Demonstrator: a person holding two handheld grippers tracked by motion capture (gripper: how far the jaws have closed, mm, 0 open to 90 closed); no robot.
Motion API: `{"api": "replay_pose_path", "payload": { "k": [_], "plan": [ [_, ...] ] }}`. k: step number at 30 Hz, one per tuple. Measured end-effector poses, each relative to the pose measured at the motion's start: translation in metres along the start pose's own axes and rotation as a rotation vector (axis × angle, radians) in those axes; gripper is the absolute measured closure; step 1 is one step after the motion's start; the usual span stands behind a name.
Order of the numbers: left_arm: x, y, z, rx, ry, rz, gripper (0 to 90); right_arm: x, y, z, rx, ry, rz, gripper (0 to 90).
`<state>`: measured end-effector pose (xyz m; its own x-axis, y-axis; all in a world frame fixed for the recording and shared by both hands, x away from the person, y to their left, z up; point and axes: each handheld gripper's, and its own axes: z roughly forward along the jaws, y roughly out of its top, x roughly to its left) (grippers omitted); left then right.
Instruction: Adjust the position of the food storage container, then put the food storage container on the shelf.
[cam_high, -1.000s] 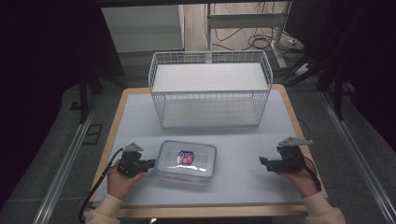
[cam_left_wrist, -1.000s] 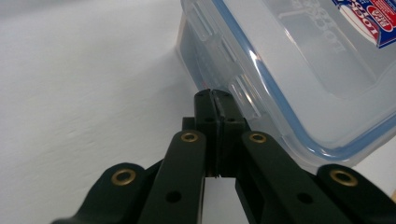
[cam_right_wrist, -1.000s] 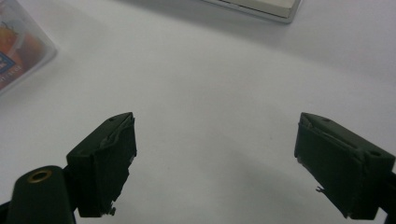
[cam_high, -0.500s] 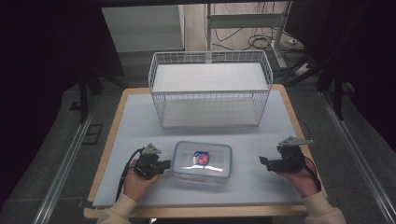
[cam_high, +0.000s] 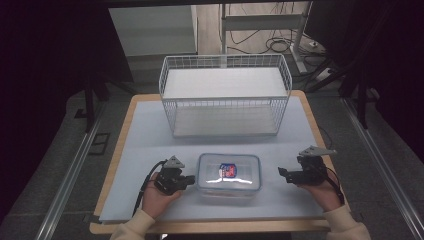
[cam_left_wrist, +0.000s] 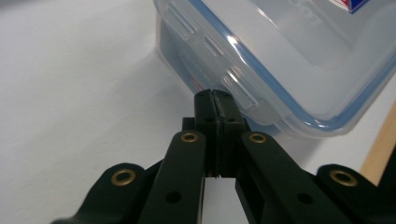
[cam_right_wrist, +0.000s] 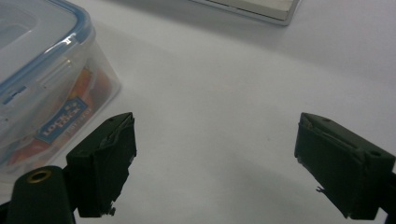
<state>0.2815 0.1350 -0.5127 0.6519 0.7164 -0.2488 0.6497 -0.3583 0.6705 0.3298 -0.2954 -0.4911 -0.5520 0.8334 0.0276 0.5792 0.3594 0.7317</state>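
Since a second ago my left gripper (cam_high: 189, 178) has slid across the table toward the middle, and the clear lidded food container (cam_high: 229, 173) has shifted with it, away from the table's left edge; my right gripper (cam_high: 284, 174) has kept its place. The container now sits on the pale blue mat (cam_high: 145, 135) in front of the white wire basket (cam_high: 225, 97), between my two grippers. My left gripper's jaws are pressed together with nothing between them, their tips right against the clip flap (cam_left_wrist: 238, 88) on the container's left end. My right gripper's jaws stand wide apart over bare mat, a short way off the container's right end (cam_right_wrist: 56, 93).
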Motion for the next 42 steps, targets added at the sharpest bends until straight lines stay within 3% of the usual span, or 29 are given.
{"api": "replay_pose_path", "payload": {
  "k": [10,21,24,27,31,39,42],
  "plan": [
    [0.002,0.001,-0.001,-0.004,-0.017,0.016,90.0,0.0,0.0,-0.002,-0.003,0.001,0.0,12.8],
    [0.03,-0.008,-0.032,-0.109,0.012,-0.093,85.5,0.003,0.002,-0.001,-0.012,0.005,-0.012,12.8],
    [0.035,-0.013,-0.039,-0.115,0.014,-0.115,77.6,0.005,0.004,0.001,-0.007,0.008,-0.02,12.8],
    [0.035,-0.014,-0.04,-0.126,0.052,-0.149,51.6,0.007,0.006,0.003,-0.007,0.013,-0.028,12.8],
    [0.037,-0.012,-0.04,-0.138,0.072,-0.186,32.9,0.008,0.005,0.001,-0.01,0.02,-0.028,12.8],
    [0.042,-0.01,-0.036,-0.142,0.02,-0.248,21.5,0.007,0.003,-0.001,-0.014,0.036,-0.005,13.0],
    [0.043,-0.004,-0.032,-0.141,-0.026,-0.266,18.5,0.009,-0.001,-0.004,-0.014,0.046,-0.004,13.1]
  ]
}}
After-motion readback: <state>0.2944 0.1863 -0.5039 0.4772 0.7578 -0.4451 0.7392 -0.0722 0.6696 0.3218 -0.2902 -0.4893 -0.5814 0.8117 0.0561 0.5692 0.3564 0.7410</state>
